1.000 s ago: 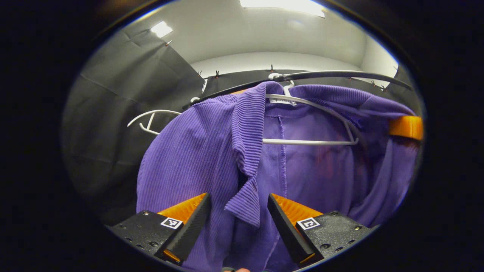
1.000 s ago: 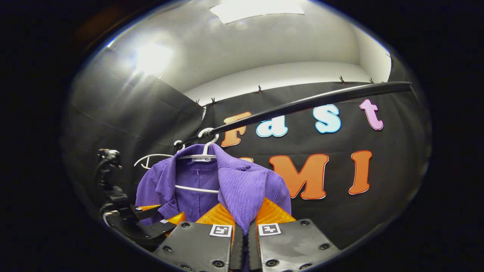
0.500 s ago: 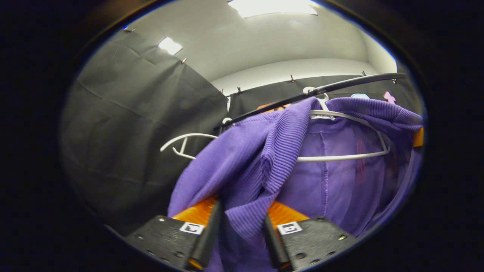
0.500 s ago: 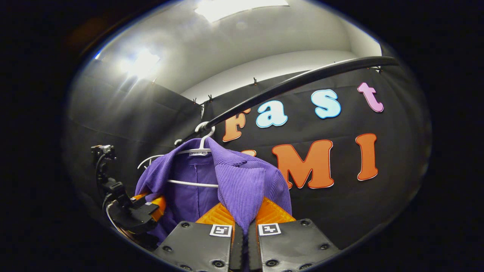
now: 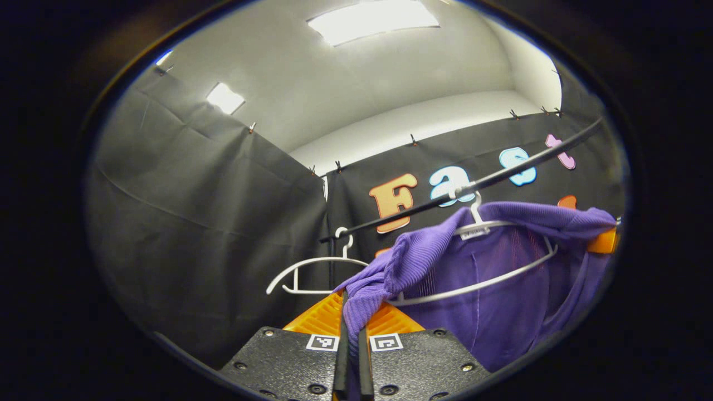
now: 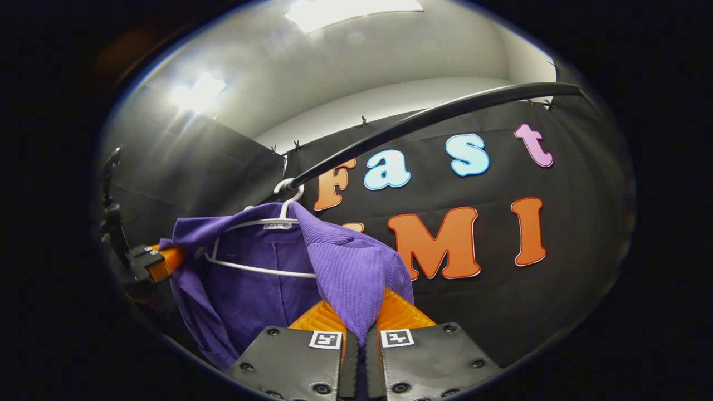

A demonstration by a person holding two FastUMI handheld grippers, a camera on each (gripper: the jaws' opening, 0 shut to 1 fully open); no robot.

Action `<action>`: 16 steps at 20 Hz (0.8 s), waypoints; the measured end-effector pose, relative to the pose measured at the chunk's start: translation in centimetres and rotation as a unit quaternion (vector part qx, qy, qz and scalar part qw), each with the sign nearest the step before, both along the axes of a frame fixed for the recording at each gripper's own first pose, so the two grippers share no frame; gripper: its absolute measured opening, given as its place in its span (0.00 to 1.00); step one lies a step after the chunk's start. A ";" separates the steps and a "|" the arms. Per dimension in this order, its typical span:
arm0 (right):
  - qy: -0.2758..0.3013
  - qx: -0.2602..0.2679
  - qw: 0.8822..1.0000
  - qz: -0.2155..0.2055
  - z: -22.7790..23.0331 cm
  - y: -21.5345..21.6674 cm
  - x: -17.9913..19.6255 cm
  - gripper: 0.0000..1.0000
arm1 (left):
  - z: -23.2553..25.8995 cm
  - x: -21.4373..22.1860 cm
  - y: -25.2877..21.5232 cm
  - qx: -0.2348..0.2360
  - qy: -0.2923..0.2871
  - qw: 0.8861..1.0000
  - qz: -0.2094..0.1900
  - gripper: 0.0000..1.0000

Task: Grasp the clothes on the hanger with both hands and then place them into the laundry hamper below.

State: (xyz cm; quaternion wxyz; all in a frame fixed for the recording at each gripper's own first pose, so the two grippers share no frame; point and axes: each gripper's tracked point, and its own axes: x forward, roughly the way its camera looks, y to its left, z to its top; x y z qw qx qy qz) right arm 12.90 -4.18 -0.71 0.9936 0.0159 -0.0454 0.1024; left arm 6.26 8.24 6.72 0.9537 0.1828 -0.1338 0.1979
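A: Left gripper view: the left gripper point(image 5: 352, 334) has its jaws closed on a fold of the purple ribbed shirt point(image 5: 501, 289), at one shoulder. The shirt hangs on a white hanger point(image 5: 490, 281) hooked over the black rail point(image 5: 501, 175); a second, bare white hanger point(image 5: 312, 267) hangs farther along the rail.

B: Right gripper view agrees. The right gripper point(image 6: 361, 340) pinches the shirt's point(image 6: 250, 289) other shoulder, jaws closed on the cloth. The hanger point(image 6: 256, 267) hooks onto the rail point(image 6: 423, 120), and the left gripper point(image 6: 153, 264) holds the far side.
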 end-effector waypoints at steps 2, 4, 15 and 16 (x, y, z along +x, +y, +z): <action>0.000 0.002 1.000 -0.006 -0.1 -0.4 0.3 0.12 | 2.3 0.8 0.1 0.015 -0.009 1.000 0.000 0.07; 0.000 0.003 1.000 -0.011 -0.1 -0.6 0.3 0.12 | 4.1 1.7 0.7 0.025 -0.012 1.000 -0.004 0.07; -0.007 -0.005 1.000 -0.020 0.4 -1.3 0.8 0.12 | 4.8 8.0 6.5 0.006 0.043 0.999 -0.028 0.07; -0.008 -0.007 1.000 -0.020 0.4 -1.2 1.0 0.12 | 3.7 8.7 7.0 0.008 0.058 0.998 -0.029 0.10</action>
